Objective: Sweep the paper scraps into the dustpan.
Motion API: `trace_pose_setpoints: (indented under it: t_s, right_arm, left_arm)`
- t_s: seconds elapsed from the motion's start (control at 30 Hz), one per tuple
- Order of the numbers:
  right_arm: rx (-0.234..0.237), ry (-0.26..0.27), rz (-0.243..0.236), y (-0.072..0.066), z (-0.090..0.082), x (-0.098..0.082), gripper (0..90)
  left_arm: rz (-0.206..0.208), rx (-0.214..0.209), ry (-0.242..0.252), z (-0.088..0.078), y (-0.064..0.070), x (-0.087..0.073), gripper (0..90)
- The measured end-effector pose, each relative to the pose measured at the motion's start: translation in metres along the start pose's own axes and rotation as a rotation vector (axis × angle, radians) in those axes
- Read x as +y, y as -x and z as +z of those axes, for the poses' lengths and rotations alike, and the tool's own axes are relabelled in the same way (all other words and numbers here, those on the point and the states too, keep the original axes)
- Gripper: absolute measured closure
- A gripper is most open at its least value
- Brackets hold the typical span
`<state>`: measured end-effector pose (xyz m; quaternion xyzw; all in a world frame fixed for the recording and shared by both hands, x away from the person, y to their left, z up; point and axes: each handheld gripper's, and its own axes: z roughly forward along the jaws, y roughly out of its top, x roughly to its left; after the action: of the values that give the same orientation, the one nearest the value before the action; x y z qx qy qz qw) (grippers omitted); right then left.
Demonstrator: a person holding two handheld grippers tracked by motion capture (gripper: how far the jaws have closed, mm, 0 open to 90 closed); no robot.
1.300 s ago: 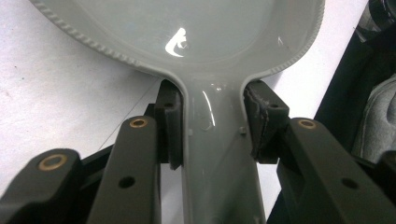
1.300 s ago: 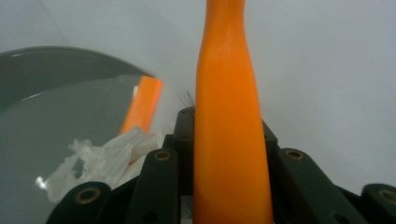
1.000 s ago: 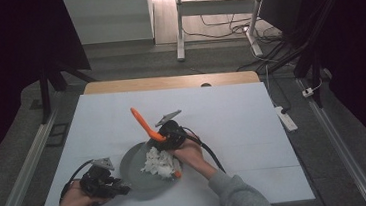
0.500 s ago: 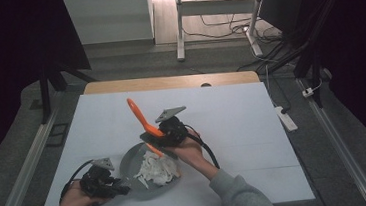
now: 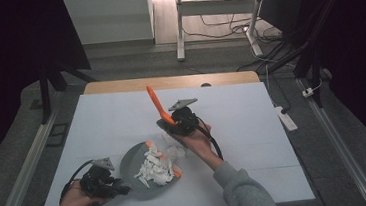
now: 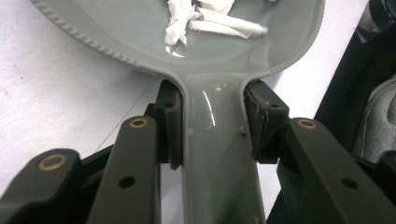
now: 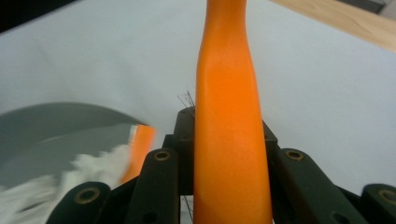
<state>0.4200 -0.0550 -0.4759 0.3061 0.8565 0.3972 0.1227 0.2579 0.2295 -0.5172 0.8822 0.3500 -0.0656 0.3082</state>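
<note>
A grey dustpan (image 5: 131,163) lies near the table's front edge with several white paper scraps (image 5: 154,167) piled in it. My left gripper (image 5: 109,184) is shut on the dustpan handle (image 6: 217,158), one jaw on each side of it, and the scraps (image 6: 210,21) lie just ahead in the dustpan (image 6: 140,28). My right gripper (image 5: 178,122) is shut on an orange brush handle (image 5: 157,104) that points up and away. That handle (image 7: 229,116) runs between the jaws of my right gripper (image 7: 229,128). The brush's lower orange part (image 5: 176,172) rests by the scraps at the pan's right rim.
The white table top (image 5: 253,127) stretches to the right and behind the pan. A wooden strip (image 5: 169,82) marks the far edge. A white power strip (image 5: 286,118) lies just off the table's right side, and cables trail from both grippers.
My right gripper has drawn back from the pan, a little farther away and to the right, with the brush handle rising. More scraps now lie in the pan. The left gripper stays still.
</note>
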Motion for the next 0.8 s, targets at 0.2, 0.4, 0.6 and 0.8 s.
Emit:
trace_pose_setpoints:
  t_s: [0.2, 0.4, 0.6, 0.8]
  right_arm:
    - [-0.047, -0.064, 0.050, 0.019, 0.020, -0.007, 70.8]
    - [-0.047, -0.116, 0.053, 0.013, 0.030, -0.009, 70.9]
    - [0.001, -0.134, 0.044, -0.001, 0.036, -0.009, 70.9]
    - [0.061, -0.136, 0.030, -0.020, 0.035, -0.011, 70.9]
  left_arm:
    - [-0.004, 0.001, 0.004, 0.000, -0.001, 0.000, 61.4]
    - [-0.005, 0.002, 0.004, 0.001, 0.000, 0.000, 61.4]
    - [-0.010, 0.003, 0.007, 0.001, 0.000, 0.000, 61.4]
    - [-0.010, 0.003, 0.007, 0.002, 0.000, 0.001, 61.4]
